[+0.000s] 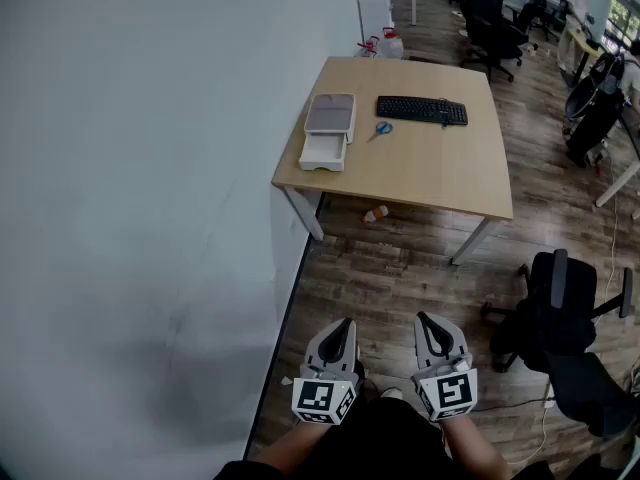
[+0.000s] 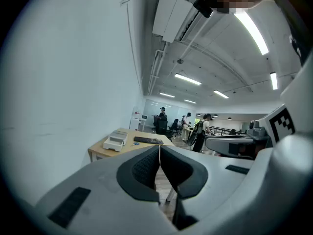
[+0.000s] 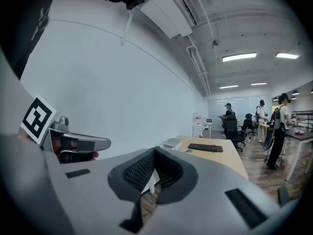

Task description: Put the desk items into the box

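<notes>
Fingers (image 2: 144, 169) of the left gripper (image 1: 341, 326) are clenched, pad against pad, with nothing between them. The right gripper (image 1: 426, 320) beside it is clenched and empty too, as its own view shows (image 3: 154, 153). Both are held low in front of the person, side by side over the wooden floor (image 1: 400, 268), pointing toward the desk (image 1: 440, 173) and well apart from it.

At the far left a plain pale wall (image 1: 130, 168) fills the side of the room, and the desk stands with its left edge against it. On the desk's left end sits the white box (image 1: 322, 153), its open side toward the near edge. A grey tray (image 1: 330, 113) lies at its far end; I cannot tell if it rests on the box or only touches it. Just right of the tray lie the scissors (image 1: 381, 129), blue-handled, flat on the wood. Right of them, near the far edge, the black keyboard (image 1: 422, 110) lies square to the desk. None of these is in the box.

Under the desk's near edge a small orange-and-white thing (image 1: 375, 213) lies on the floor, too small to make out. At the right a black chair (image 1: 555, 308) stands near the right gripper, and people (image 3: 279, 126) stand far off beyond the desk.
</notes>
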Motion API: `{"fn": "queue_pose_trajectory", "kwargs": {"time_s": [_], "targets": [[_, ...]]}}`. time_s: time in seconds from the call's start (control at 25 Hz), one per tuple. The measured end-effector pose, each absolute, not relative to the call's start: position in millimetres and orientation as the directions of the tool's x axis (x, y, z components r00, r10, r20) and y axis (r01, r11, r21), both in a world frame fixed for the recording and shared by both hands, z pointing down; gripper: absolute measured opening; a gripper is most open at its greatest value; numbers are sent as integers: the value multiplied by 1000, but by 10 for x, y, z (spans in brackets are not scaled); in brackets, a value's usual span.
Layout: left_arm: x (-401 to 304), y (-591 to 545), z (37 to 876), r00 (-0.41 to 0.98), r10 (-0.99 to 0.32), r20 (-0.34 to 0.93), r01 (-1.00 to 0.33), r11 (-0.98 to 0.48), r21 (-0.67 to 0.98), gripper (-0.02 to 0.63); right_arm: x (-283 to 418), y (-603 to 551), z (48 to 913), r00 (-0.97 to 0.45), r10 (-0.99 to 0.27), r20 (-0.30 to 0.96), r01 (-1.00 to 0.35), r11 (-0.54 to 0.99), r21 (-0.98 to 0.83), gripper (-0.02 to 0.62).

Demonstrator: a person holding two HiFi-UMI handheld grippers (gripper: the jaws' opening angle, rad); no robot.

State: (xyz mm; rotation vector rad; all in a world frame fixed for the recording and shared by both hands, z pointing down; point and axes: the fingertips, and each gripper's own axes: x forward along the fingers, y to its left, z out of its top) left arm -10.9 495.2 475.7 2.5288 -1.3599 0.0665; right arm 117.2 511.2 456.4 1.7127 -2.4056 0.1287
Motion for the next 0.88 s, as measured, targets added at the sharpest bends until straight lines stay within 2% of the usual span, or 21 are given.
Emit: {"fn": "queue_pose_trajectory", "kwargs": {"time_s": [0.44, 0.88], "targets": [[-659, 4248, 4934, 607, -776, 170, -787, -558, 264, 15, 731, 4479, 4819, -278, -915, 294, -956, 292, 5, 60], [-1090, 3587, 4890, 653, -740, 160, -750, -603, 271, 15, 455, 3897, 4750, -192, -942, 276, -978, 205, 21, 60]]}}
